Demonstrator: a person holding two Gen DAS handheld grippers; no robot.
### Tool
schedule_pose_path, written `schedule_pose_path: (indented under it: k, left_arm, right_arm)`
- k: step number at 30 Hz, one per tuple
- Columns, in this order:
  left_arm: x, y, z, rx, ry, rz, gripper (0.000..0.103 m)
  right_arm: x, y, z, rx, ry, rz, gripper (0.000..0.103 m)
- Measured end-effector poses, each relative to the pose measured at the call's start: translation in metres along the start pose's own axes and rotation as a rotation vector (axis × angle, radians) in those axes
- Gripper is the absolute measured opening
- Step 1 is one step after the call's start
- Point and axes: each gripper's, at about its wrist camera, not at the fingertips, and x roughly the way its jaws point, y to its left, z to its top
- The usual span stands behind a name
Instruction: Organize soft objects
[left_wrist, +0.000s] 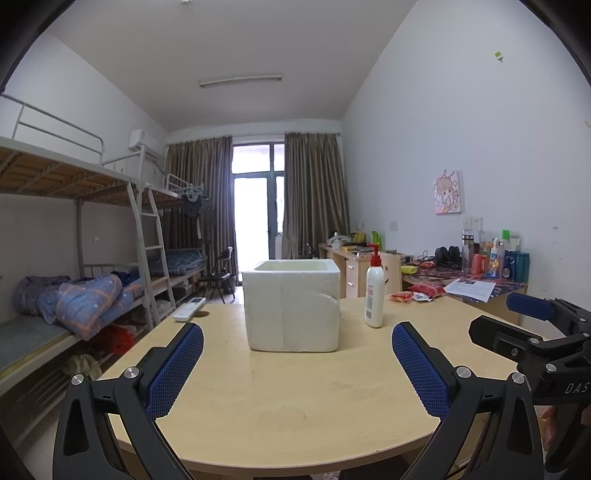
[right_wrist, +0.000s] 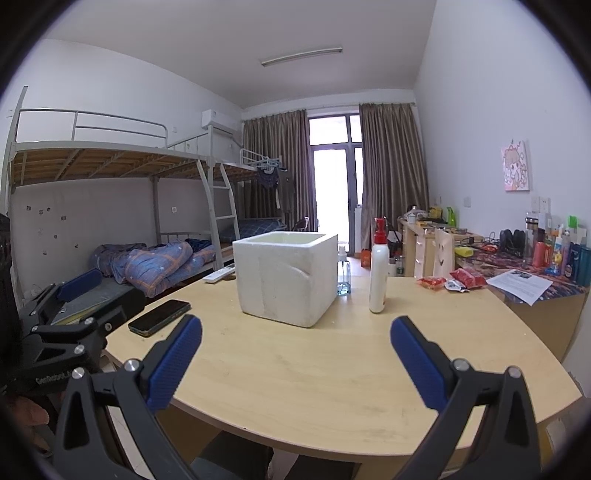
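Observation:
A white foam box stands open-topped on the round wooden table; it also shows in the right wrist view. Soft red and white snack packets lie at the table's far right, also in the right wrist view. My left gripper is open and empty, over the table's near part, short of the box. My right gripper is open and empty, also short of the box. The right gripper shows at the right of the left wrist view; the left gripper shows at the left of the right wrist view.
A white pump bottle stands right of the box. A small clear spray bottle stands behind the box. A black phone and a white remote lie at the table's left. A cluttered desk adjoins on the right; bunk beds on the left.

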Motion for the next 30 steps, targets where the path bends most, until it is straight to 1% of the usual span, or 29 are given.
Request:
schedule_pose_path:
  k: [3, 30]
  left_arm:
    - [0.0012, 0.0015, -0.0001, -0.007, 0.01, -0.002, 0.102]
    - [-0.0045, -0.0024, 0.0, 0.015, 0.0, -0.009, 0.102]
  right_arm:
    - [0.0022, -0.0009, 0.0007, 0.0, 0.004, 0.0, 0.103]
    - [0.002, 0.0023, -0.0009, -0.013, 0.013, -0.01, 0.103]
